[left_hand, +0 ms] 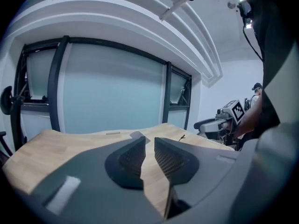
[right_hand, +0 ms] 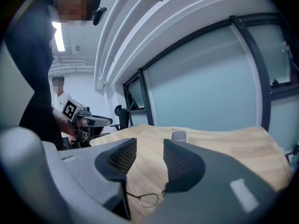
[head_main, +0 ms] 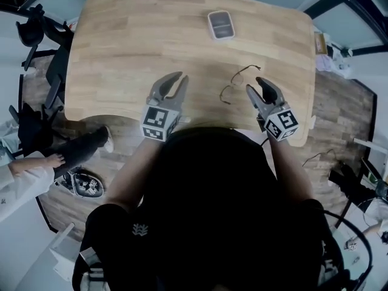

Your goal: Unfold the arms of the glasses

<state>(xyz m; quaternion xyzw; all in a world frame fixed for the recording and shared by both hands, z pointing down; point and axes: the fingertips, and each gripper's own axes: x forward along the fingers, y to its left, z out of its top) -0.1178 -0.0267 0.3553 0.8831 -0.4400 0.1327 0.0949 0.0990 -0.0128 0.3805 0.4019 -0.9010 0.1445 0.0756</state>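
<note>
Thin wire-framed glasses (head_main: 233, 82) lie on the wooden table (head_main: 121, 47), right of its middle and near the front edge. My right gripper (head_main: 253, 82) hovers just to their right, jaws open and empty. In the right gripper view the glasses (right_hand: 148, 199) show low on the table beneath the open gripper (right_hand: 149, 143). My left gripper (head_main: 182, 76) is held over the table to the left of the glasses, apart from them. Its own view shows the gripper (left_hand: 149, 141) with a narrow gap between the jaws and nothing in it. The glasses (left_hand: 181, 137) are a small dark mark beyond.
A grey oblong case (head_main: 220, 24) lies at the far side of the table, also seen as the case (right_hand: 178, 135) ahead of the right jaws. Black chairs (head_main: 36, 35) stand left of the table. Another person's leg and shoe (head_main: 85, 144) are on the floor at left.
</note>
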